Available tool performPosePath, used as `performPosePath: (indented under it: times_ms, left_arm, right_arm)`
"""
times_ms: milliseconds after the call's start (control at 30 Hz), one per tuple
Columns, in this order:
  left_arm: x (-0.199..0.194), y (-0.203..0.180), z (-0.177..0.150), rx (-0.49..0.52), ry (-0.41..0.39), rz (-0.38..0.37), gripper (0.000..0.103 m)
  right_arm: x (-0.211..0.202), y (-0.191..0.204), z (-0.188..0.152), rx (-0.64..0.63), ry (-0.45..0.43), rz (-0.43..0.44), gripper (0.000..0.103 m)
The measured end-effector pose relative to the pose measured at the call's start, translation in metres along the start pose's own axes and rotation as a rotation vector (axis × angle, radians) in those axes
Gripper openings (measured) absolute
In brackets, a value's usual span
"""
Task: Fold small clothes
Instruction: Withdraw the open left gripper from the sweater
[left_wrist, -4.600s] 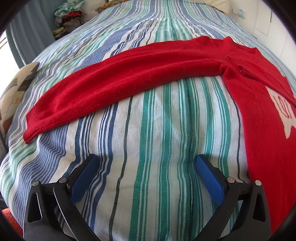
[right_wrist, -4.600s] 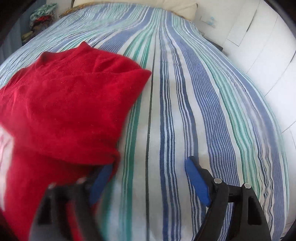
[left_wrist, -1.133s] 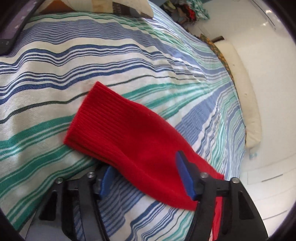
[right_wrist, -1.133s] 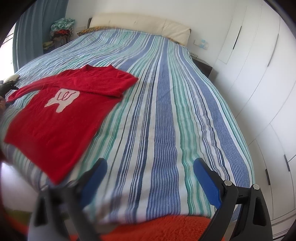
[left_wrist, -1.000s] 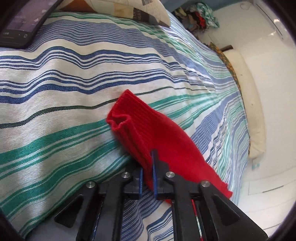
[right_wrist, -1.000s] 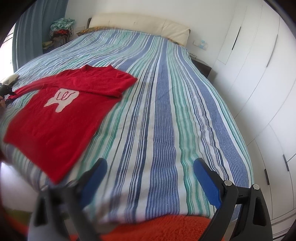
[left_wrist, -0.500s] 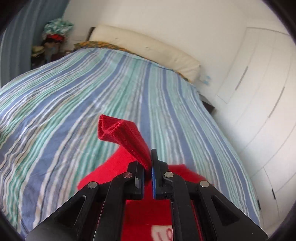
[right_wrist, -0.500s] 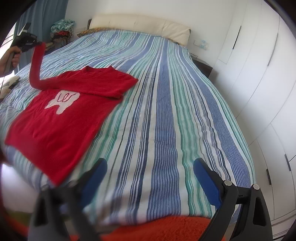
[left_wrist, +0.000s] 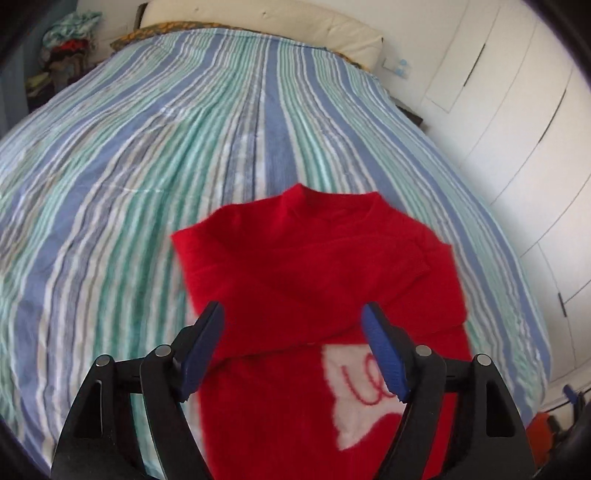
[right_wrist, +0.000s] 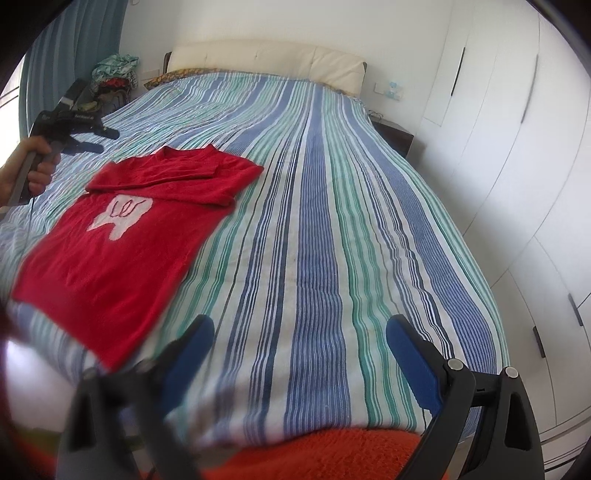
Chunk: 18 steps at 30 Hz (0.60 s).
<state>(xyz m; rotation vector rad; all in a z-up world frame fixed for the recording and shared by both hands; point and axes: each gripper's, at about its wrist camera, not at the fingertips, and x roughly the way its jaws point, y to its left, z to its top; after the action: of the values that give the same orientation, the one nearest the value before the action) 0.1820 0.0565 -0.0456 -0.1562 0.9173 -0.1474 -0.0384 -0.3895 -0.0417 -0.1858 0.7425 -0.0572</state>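
Red sweater (right_wrist: 110, 251) lies flat on striped bed (right_wrist: 332, 221), near the foot end, on the bed's left side as seen from right wrist cam. Both sleeves sit folded across the chest in a band just above the white patch (right_wrist: 120, 214). Prob. laid that way to square the body into a rectangle before the next fold.

L gripper (left_wrist: 293, 345) hovers above the folded sleeves; jaws opening, nothing between them, fabric lies below, not pinched. Person's hand (right_wrist: 35, 166) holds its handle up off the bed in the right wrist view.

R gripper (right_wrist: 301, 349) parked over the bed's foot edge, jaws wide, empty; prob. waiting its turn.

Sweater's long axis runs collar to hem, roughly along the bed stripes. Collar (right_wrist: 188, 149) points toward the headboard (right_wrist: 266, 59), hem toward the foot.
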Motion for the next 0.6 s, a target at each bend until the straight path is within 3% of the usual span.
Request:
performPosePath:
  times_ms: [67,167,300,367,400,433,467,500,600]
  left_arm:
    - [0.006,0.013,-0.018,0.098,0.038,0.057,0.078]
    - [0.024,0.01,-0.039,0.207,0.088,0.072,0.079]
    - [0.058,-0.01,-0.046,0.291,0.048,0.242,0.079]
    - [0.068,0.002,-0.036,0.2,-0.007,0.358,0.059]
    - [0.07,0.016,-0.034,0.115,-0.023,0.386,0.022]
    - [0.07,0.036,-0.034,0.003,-0.022,0.337,0.01]
    - [0.067,0.05,-0.04,-0.082,-0.025,0.319,0.01]
    - [0.063,0.056,-0.048,-0.106,-0.042,0.324,0.008]
    - [0.061,0.052,-0.067,-0.042,-0.029,0.354,0.005]
  right_arm:
    - [0.001,-0.002,0.002,0.013,-0.003,0.008,0.093]
    - [0.004,0.0,0.005,0.016,0.002,0.019,0.093]
    - [0.008,0.009,0.007,-0.024,0.022,0.006,0.093]
    - [0.009,0.013,0.006,-0.041,0.03,-0.006,0.093]
    - [0.01,0.014,0.006,-0.047,0.035,-0.011,0.093]
    - [0.01,0.014,0.005,-0.05,0.04,-0.013,0.093]
    - [0.01,0.014,0.005,-0.052,0.045,-0.015,0.093]
    - [0.01,0.014,0.004,-0.054,0.048,-0.016,0.093]
    - [0.01,0.013,0.002,-0.058,0.048,-0.02,0.093]
